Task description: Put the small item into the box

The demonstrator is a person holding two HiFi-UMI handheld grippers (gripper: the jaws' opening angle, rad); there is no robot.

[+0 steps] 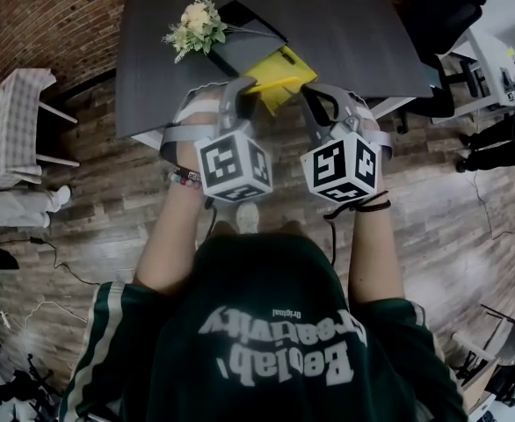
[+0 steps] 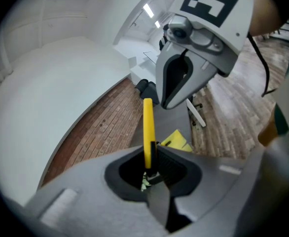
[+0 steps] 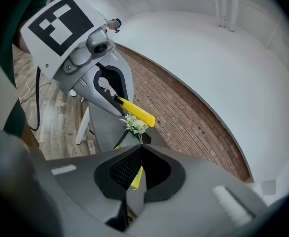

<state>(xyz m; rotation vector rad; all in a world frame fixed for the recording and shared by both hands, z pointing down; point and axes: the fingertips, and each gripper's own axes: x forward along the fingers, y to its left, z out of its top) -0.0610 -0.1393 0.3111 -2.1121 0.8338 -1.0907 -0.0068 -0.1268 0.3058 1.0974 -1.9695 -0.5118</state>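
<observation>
My left gripper [image 2: 152, 154] is shut on a thin yellow stick [image 2: 148, 127], which juts straight out past the jaws. The head view shows this gripper [image 1: 240, 90] holding the stick [image 1: 272, 84] level over the near edge of the dark table [image 1: 345, 33]. Just beyond it on the table lies a flat yellow box [image 1: 286, 67], which also shows under the stick in the left gripper view [image 2: 177, 140]. My right gripper [image 1: 317, 97] hovers beside the left one. Its jaws [image 3: 139, 149] meet with nothing between them. Its camera sees the stick [image 3: 136, 111] in the left gripper.
A small bunch of white flowers [image 1: 196, 23] and a black flat item [image 1: 250, 26] sit at the table's left part. A checked chair [image 1: 11, 121] stands at the left, a dark chair [image 1: 442, 11] at the far right. Wooden floor [image 1: 99, 192] surrounds the table.
</observation>
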